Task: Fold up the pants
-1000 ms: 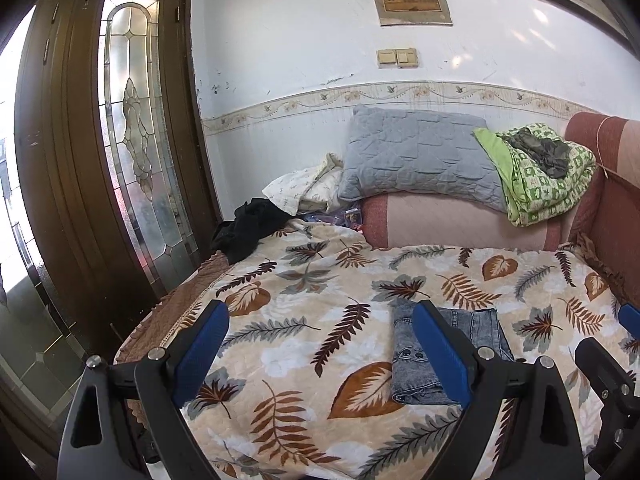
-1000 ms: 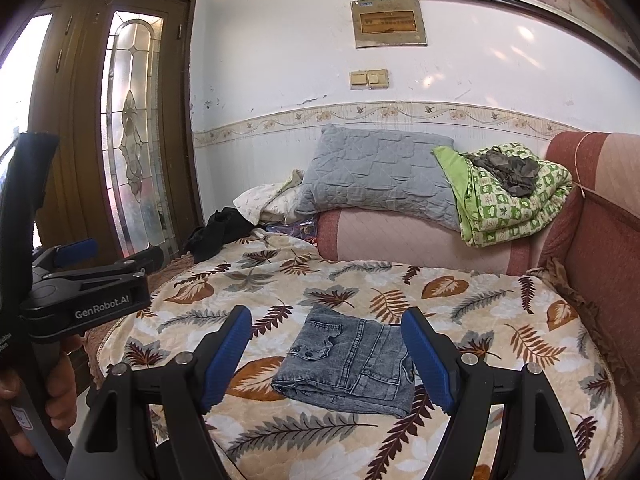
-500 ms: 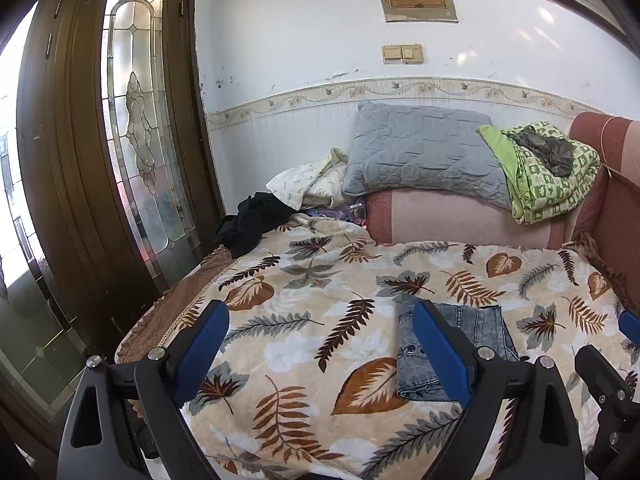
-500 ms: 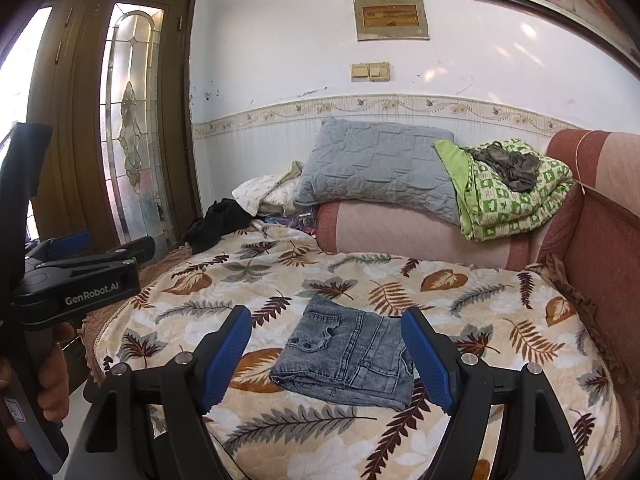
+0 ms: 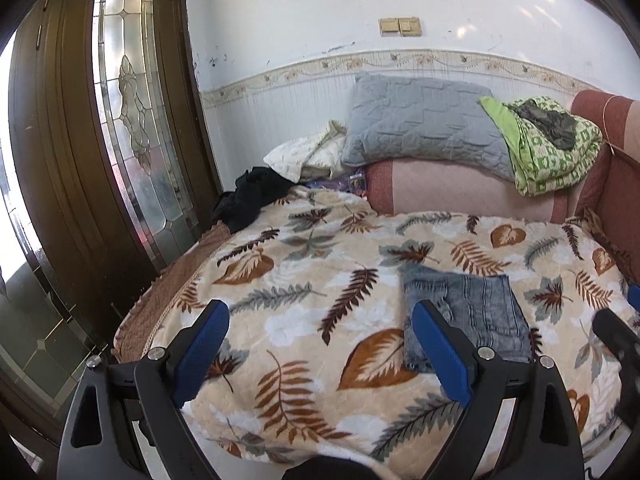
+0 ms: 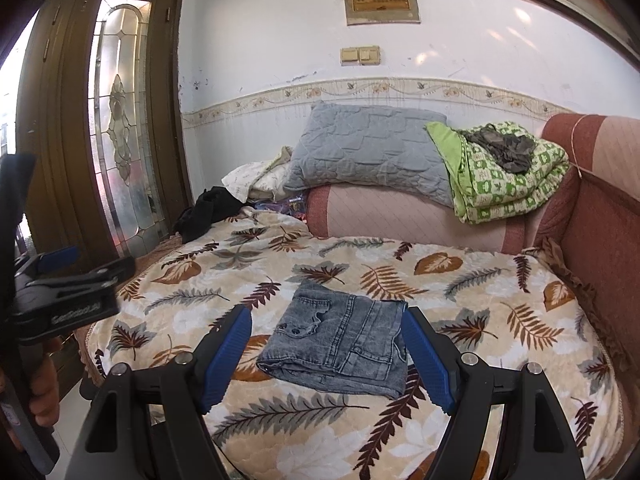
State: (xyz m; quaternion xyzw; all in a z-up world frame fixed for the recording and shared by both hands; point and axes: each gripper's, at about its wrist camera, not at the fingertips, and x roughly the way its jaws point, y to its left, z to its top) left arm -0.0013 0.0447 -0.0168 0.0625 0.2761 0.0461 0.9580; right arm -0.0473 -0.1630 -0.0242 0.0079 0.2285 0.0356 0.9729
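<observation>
Grippers lowered, folded pants [image 6: 340,344] waistband leftward

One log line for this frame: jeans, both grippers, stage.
jeans: folded, flat on blanket | left gripper: open, empty | right gripper: open, empty, short of jeans | stage: fold looks done

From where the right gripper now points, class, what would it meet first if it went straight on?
Probably the folded jeans, which lie on the leaf-print blanket ahead of the open right gripper; depth is uncertain.
</observation>
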